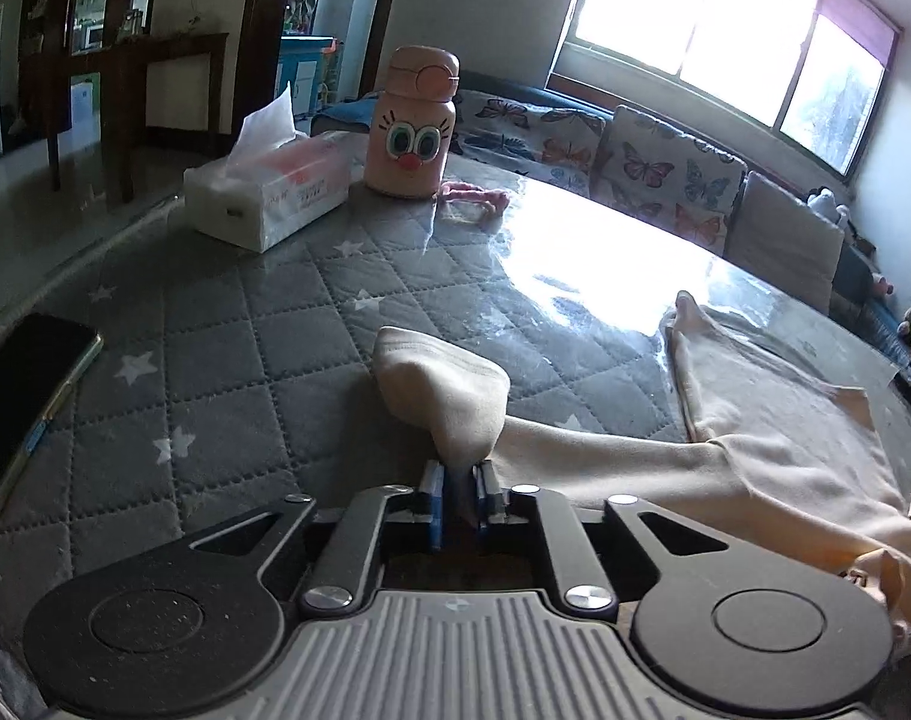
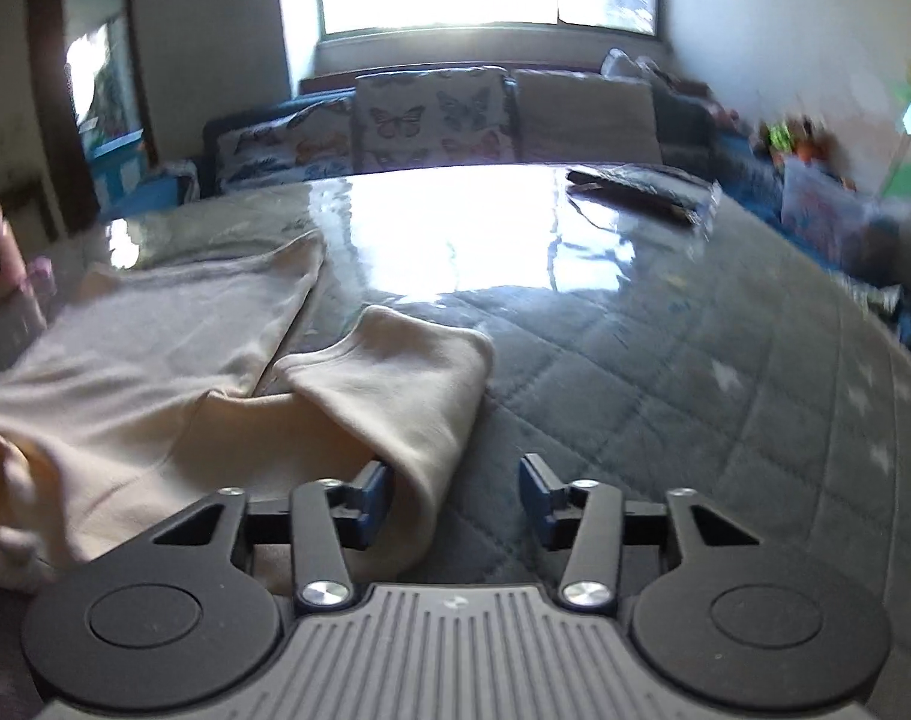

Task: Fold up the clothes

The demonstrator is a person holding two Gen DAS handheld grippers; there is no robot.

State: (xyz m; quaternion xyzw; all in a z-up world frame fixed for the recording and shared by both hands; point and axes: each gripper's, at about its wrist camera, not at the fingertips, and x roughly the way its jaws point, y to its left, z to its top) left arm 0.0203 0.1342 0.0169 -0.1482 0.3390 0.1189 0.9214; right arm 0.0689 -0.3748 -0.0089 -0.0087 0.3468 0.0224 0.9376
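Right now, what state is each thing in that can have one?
left gripper: shut on a sleeve cuff
right gripper: open, the other sleeve lying beside its left finger
cream garment: spread on the table, not yet folded
pink bottle: upright, lid closed
tissue pack: open, one tissue sticking up
phone: screen dark

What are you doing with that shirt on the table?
A person with a gripper in each hand is folding a cream shirt on the quilted grey table. The left gripper is shut on the end of one sleeve, lifting it up. The right gripper is open at the other sleeve, one finger beside the cloth, not gripping it. A pink bottle, a tissue pack and a phone sit nearby.
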